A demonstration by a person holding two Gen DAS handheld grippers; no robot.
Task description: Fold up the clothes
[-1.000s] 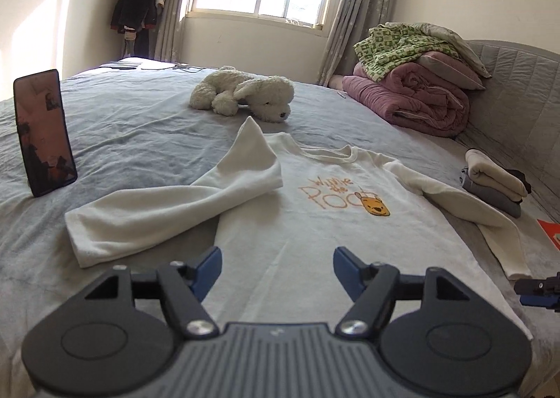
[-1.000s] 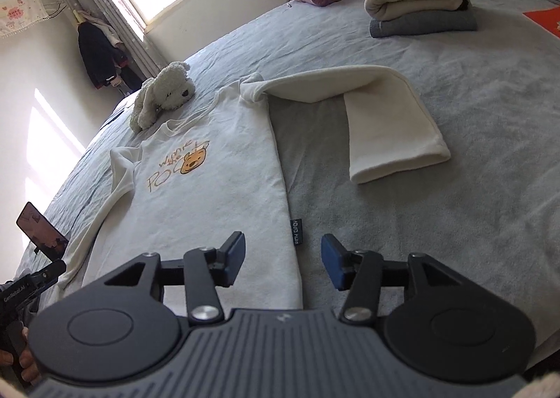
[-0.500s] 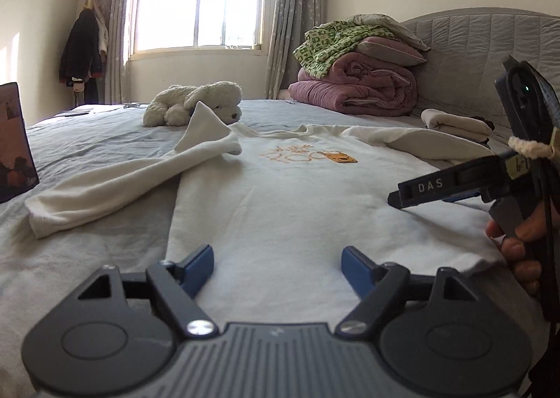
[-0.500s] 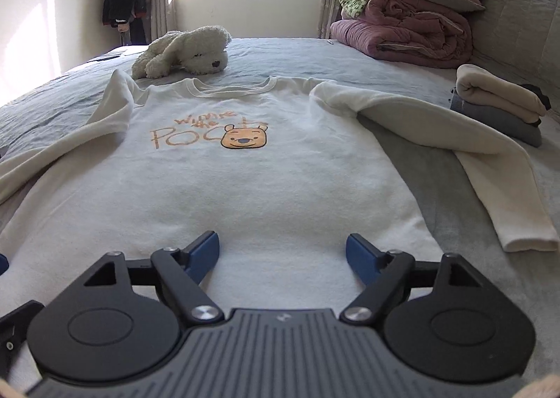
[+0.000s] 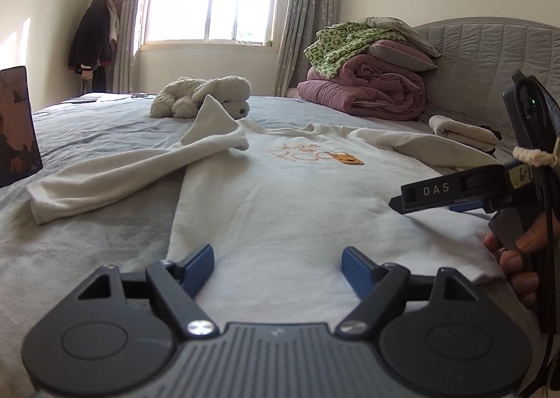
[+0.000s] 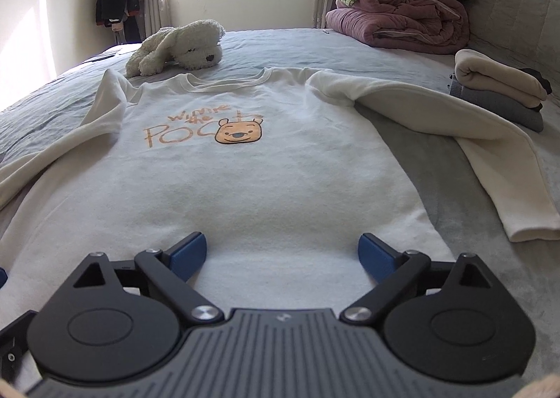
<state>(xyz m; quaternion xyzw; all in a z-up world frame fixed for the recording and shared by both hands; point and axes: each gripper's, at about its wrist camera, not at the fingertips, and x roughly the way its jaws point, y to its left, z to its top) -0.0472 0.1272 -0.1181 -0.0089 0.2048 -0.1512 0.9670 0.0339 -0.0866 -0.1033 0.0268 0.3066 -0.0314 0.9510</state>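
Cream sweatshirt [image 6: 245, 167] flat face-up on bed [image 6: 455, 167], neck at 12; L gripper [image 5: 278, 265] wide w/ nothing pinched, R gripper [image 6: 281, 252] jaws opening, empty, both low at hem, prob. for bottom fold.

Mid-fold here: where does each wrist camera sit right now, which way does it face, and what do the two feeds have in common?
Left wrist: low over the hem of the cream long-sleeved sweatshirt with the orange bear print, facing the window; shows the open left gripper, plus the right gripper and the hand holding it.
Right wrist: low over the hem's middle, facing along the sweatshirt; shows its own gripper, jaws opening, pads clear of the cloth.
Shared: sweatshirt, white plush dog, folded maroon quilt, grey bedsheet.
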